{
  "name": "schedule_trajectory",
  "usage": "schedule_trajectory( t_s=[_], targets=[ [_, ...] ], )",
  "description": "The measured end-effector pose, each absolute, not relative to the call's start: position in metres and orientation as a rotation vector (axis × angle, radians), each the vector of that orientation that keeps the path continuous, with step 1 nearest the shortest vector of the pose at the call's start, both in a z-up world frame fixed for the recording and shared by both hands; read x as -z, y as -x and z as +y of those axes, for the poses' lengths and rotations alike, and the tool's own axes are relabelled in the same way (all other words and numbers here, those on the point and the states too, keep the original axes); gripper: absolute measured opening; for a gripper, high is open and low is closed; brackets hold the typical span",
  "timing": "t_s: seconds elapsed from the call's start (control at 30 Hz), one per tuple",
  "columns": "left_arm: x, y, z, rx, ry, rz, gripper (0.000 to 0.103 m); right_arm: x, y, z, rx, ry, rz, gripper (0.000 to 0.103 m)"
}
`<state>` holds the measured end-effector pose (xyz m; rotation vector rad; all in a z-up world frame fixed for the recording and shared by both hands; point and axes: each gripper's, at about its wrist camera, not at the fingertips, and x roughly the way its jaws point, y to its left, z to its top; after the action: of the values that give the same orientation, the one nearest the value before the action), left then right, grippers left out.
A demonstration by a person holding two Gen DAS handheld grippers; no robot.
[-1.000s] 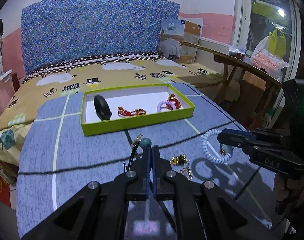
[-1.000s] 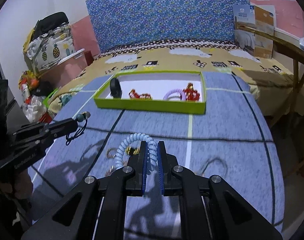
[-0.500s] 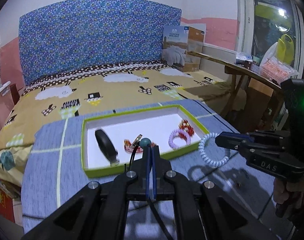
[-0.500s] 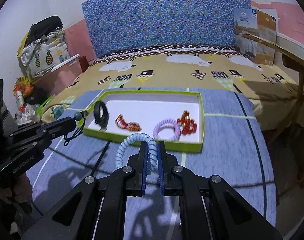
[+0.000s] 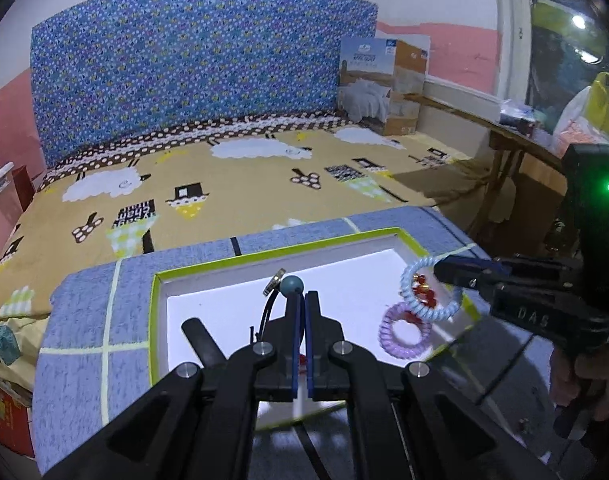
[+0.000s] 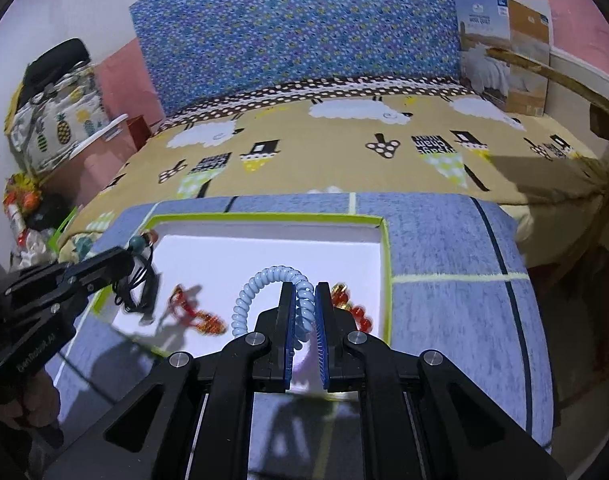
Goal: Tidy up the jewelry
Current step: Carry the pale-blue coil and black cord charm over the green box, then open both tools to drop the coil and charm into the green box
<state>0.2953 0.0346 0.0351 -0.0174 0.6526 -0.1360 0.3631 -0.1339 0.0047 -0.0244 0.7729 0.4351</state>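
Both claws hang over the green-rimmed tray [image 6: 386,264], each carrying a piece, presumably to drop it inside. At the left of the right wrist view, the left gripper [image 6: 133,257] is pinched together on a black cord necklace with a teal bead [image 6: 135,243], dangling above the tray's left end near a red bracelet [image 6: 196,312]. Lower centre, the right gripper [image 6: 304,300] is clamped on the pale blue spiral band [image 6: 260,280], beside the red beads [image 6: 354,312].

Tray [image 6: 386,264] middle bare; red bracelet [image 6: 196,314], purple coil [image 5: 404,330] flank.
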Motion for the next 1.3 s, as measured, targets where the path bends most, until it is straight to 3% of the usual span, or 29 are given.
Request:
schedule_trajectory(
  t_s=[0.9,1.0,1.07,1.3],
  targets=[
    [0.009,-0.360,0.019,0.109,0.014,0.779,0.003,0.041,-0.437,-0.122,-0.411,0.024,0.902,0.010],
    [0.009,-0.359,0.019,0.122,0.014,0.783,0.010,0.039,-0.435,-0.122,-0.402,0.027,0.901,0.013],
    [0.008,-0.358,0.020,0.123,0.020,0.779,0.024,0.038,-0.433,-0.123,-0.403,0.019,0.898,0.017],
    [-0.007,-0.337,0.030,0.118,0.050,0.745,0.026,0.022,-0.415,-0.127,-0.402,0.018,0.872,0.018]
  ],
)
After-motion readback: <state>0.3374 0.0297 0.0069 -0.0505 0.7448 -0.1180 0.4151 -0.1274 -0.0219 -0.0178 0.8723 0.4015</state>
